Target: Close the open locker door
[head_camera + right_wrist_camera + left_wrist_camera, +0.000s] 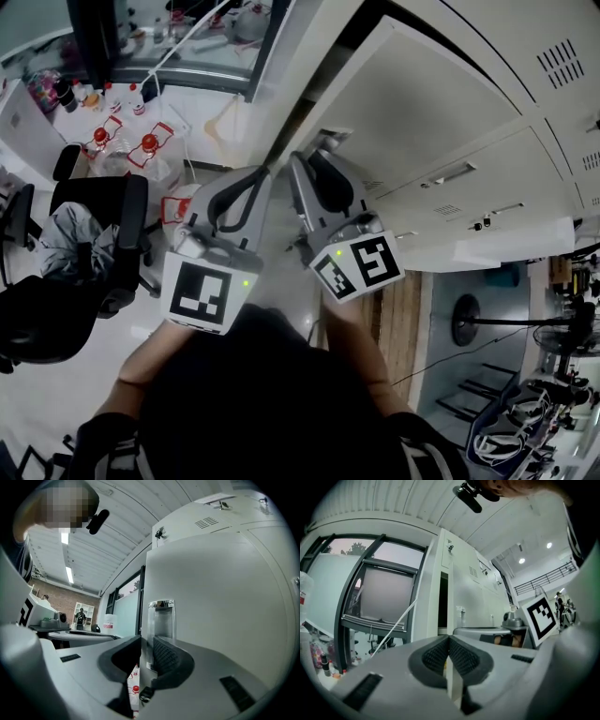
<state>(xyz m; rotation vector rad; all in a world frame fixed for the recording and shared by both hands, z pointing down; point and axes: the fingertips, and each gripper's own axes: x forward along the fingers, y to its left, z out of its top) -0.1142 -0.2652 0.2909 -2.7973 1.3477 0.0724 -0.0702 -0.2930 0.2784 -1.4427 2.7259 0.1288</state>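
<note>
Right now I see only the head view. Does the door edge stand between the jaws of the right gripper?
Observer: Yes. In the right gripper view, the edge of the door stands between the jaws of the right gripper, near the handle. Whether the pads press it I cannot tell.
Operator: And the left gripper?
Observer: Its jaws are together, with nothing between them.

No text, number or brand is legible; the bottle labels (pixel 150 148) are too small.
</note>
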